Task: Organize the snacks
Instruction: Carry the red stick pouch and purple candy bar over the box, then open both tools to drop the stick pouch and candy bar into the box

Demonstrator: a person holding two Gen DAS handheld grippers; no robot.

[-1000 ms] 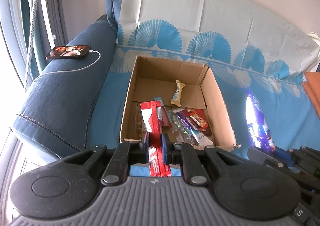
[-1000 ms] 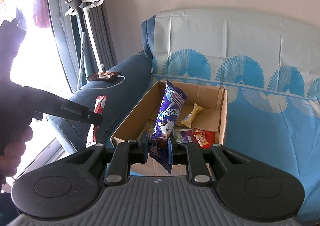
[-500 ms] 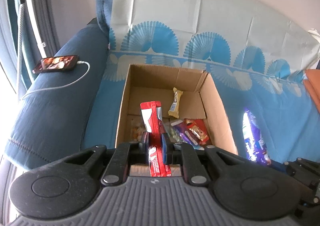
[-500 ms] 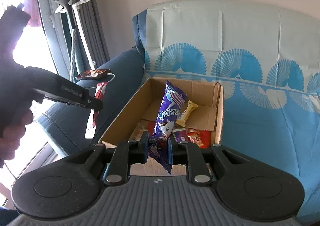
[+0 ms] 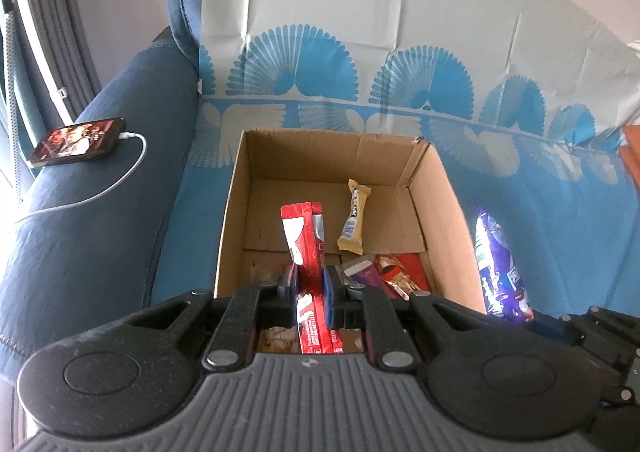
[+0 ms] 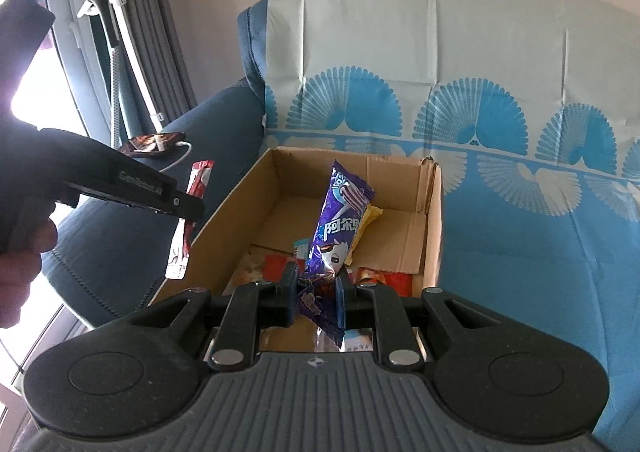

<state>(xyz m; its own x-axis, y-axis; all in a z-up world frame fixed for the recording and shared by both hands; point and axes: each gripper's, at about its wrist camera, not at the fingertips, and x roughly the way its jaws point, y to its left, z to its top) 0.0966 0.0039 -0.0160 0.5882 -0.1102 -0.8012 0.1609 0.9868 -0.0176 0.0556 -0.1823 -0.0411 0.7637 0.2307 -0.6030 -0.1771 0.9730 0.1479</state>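
**Two snacks held above the box**

The left gripper (image 5: 310,292) is clamped on a red packet (image 5: 305,240), and the right gripper (image 6: 316,292) is clamped on a purple packet (image 6: 340,223). Each packet is pinched near its lower end, so it stands up between the fingers and hangs free of the cardboard box (image 5: 234,203). The box sits on the covered sofa seat (image 5: 560,219) and already contains a yellow bar (image 5: 353,223) and other wrappers. Probably both packets are about to be dropped inside.
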